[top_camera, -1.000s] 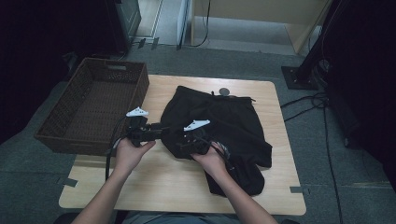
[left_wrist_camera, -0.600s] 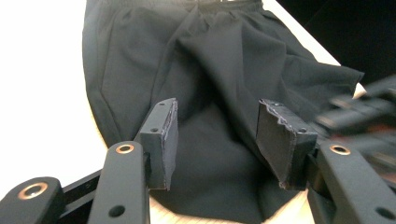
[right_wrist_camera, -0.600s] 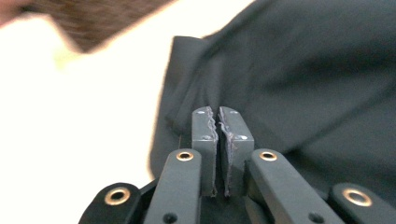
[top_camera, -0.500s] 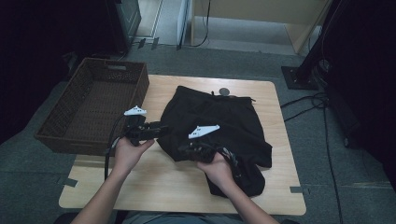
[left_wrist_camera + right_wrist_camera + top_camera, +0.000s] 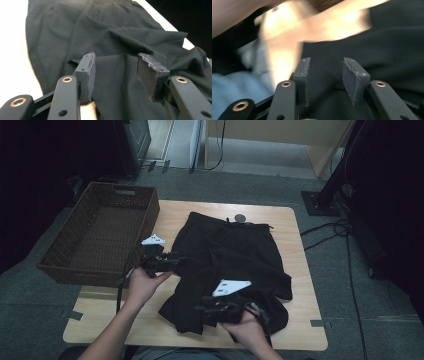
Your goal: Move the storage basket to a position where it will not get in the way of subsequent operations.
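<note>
High view: a black fabric garment, apparently shorts [image 5: 235, 262], lies spread on the pale wooden counter [image 5: 300, 270], waistband toward 12 o'clock, hem bunched toward 6 o'clock; an empty dark brown woven basket [image 5: 100, 237] stands at 9 o'clock, probably the destination. The left tool [image 5: 175, 261] rests at the garment's left edge, seemingly to steady it. The right tool [image 5: 207, 312] sits over the lower folds. Left gripper view: jaws parted, cloth [image 5: 117, 50] beneath, nothing clamped. Right gripper view: blurred; jaws apart after just reopening, black fabric [image 5: 387, 45] behind them, none pinched, likely repositioning for a fold.
</note>
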Motion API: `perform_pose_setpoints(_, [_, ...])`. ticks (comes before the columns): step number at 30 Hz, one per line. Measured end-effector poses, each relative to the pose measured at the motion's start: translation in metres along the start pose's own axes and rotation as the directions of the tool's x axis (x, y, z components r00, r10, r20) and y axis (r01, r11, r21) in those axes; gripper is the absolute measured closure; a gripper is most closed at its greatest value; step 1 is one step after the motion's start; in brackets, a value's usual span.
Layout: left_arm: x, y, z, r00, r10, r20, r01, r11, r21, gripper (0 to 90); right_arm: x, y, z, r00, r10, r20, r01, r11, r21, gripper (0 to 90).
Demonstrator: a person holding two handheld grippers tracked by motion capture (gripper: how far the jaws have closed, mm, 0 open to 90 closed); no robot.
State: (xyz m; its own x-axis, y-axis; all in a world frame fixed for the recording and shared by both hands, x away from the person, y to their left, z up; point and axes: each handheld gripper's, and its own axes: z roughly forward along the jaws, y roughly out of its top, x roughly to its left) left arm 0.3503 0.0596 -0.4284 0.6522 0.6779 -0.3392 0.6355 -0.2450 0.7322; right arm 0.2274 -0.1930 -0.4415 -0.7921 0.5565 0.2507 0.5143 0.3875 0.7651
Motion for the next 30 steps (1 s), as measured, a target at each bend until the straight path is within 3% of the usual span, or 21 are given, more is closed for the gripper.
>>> perform_pose_setpoints(2, [-0.004, -0.002, 0.007, 0.9999, 0.01, 0.01, -0.01, 0.9997, 0.023, 49.2, -0.021, -0.005, -0.016, 0.993, 0.035, 0.112, -0.031, 0.999, -0.038, 57.5])
perform_pose_setpoints(4, [-0.009, -0.006, 0.016, 0.9995, 0.026, 0.02, -0.027, 0.9984, 0.049, 49.3, -0.043, -0.015, -0.028, 0.9751, 0.084, 0.205, -0.077, 0.996, -0.043, 55.5])
perform_pose_setpoints(6, [-0.014, -0.011, 0.026, 0.9988, 0.04, 0.029, -0.042, 0.9955, 0.084, 49.3, -0.065, -0.026, -0.037, 0.952, 0.114, 0.284, -0.11, 0.993, -0.032, 54.6])
perform_pose_setpoints(8, [-0.018, -0.016, 0.034, 0.9979, 0.06, 0.022, -0.062, 0.9922, 0.108, 49.2, -0.084, -0.036, -0.046, 0.9275, 0.151, 0.342, -0.153, 0.988, -0.022, 54.5])
perform_pose_setpoints(9, [-0.018, -0.017, 0.038, 0.9974, 0.068, 0.023, -0.07, 0.9911, 0.113, 49.1, -0.092, -0.041, -0.049, 0.9195, 0.175, 0.352, -0.181, 0.983, -0.015, 54.1])
perform_pose_setpoints(12, [-0.016, -0.022, 0.051, 0.9975, 0.07, 0.012, -0.071, 0.9891, 0.129, 48.5, -0.11, -0.055, -0.048, 0.8919, 0.171, 0.419, -0.197, 0.98, 0.019, 52.0])
perform_pose_setpoints(15, [-0.013, -0.028, 0.066, 0.998, 0.064, -0.002, -0.063, 0.9837, 0.168, 48.6, -0.124, -0.066, -0.039, 0.8745, 0.197, 0.443, -0.247, 0.967, 0.058, 49.5])
perform_pose_setpoints(17, [-0.011, -0.034, 0.076, 0.9977, 0.064, -0.022, -0.059, 0.9811, 0.184, 48.5, -0.131, -0.068, -0.034, 0.8641, 0.194, 0.464, -0.247, 0.967, 0.056, 48.4])
perform_pose_setpoints(19, [-0.009, -0.036, 0.082, 0.9966, 0.073, -0.039, -0.063, 0.977, 0.204, 48.6, -0.137, -0.063, -0.031, 0.8485, 0.196, 0.492, -0.257, 0.965, 0.058, 48.7])
perform_pose_setpoints(21, [-0.007, -0.038, 0.086, 0.9954, 0.08, -0.051, -0.07, 0.9805, 0.184, 49.4, -0.143, -0.058, -0.025, 0.8406, 0.188, 0.508, -0.247, 0.968, 0.05, 48.2])
perform_pose_setpoints(23, [-0.003, -0.035, 0.089, 0.9962, 0.063, -0.061, -0.052, 0.9836, 0.173, 50.1, -0.152, -0.052, -0.019, 0.8294, 0.201, 0.521, -0.254, 0.967, 0.032, 47.9])
perform_pose_setpoints(28, [0.012, -0.021, 0.098, 0.9931, 0.061, -0.1, -0.044, 0.9862, 0.16, 55.5, -0.178, -0.034, -0.002, 0.8125, 0.224, 0.538, -0.259, 0.966, -0.011, 47.8])
perform_pose_setpoints(30, [0.02, -0.012, 0.103, 0.9911, 0.051, -0.123, -0.031, 0.9864, 0.161, 56.2, -0.187, -0.026, 0.004, 0.8117, 0.226, 0.538, -0.26, 0.965, -0.014, 47.9])
